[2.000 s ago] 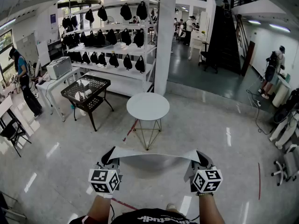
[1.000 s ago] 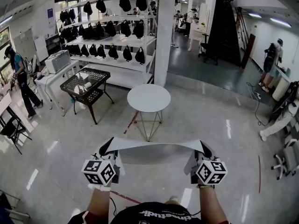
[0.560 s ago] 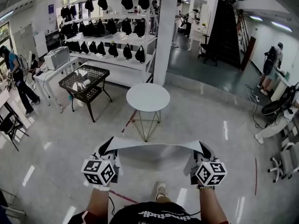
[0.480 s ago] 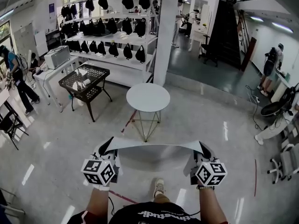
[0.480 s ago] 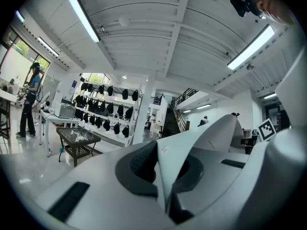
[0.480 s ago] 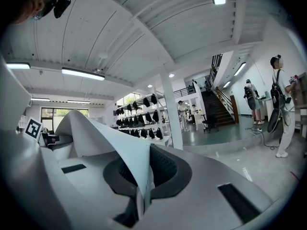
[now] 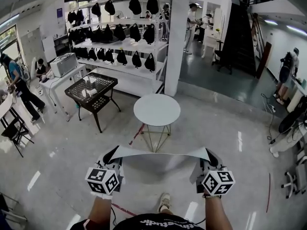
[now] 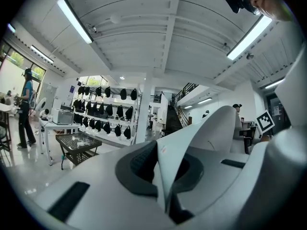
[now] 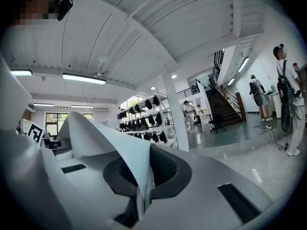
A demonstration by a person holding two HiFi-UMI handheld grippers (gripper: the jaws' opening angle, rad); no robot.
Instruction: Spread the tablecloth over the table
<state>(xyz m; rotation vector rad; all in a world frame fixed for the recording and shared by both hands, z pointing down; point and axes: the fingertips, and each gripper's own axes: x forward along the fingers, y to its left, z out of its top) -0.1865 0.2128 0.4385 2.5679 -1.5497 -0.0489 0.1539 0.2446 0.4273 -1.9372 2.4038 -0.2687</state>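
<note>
Head view shows the cloth [image 7: 160,159] stretched in the air between the left gripper [image 7: 111,155] and the right gripper [image 7: 211,158], hanging well short of the round bench [image 7: 157,109]. In both gripper views the jaws are closed tight on a corner fold of the cloth. Compared with half a second ago, the bench sits a little lower in the picture, and a shoe [image 7: 164,201] shows below the cloth. The person therefore seems to be walking up to the bench, with the grip and the cloth's span unchanged. I judge this to be the carrying stage, with nothing laid yet. Only bare floor and a red line [image 7: 135,134] lie between cloth and bench. A black mesh table [image 7: 92,86] stands off the bench's left edge, with a white pillar [image 7: 176,37] behind it and shelves [image 7: 120,44] of black bags further back. None of these blocks the approach.
</note>
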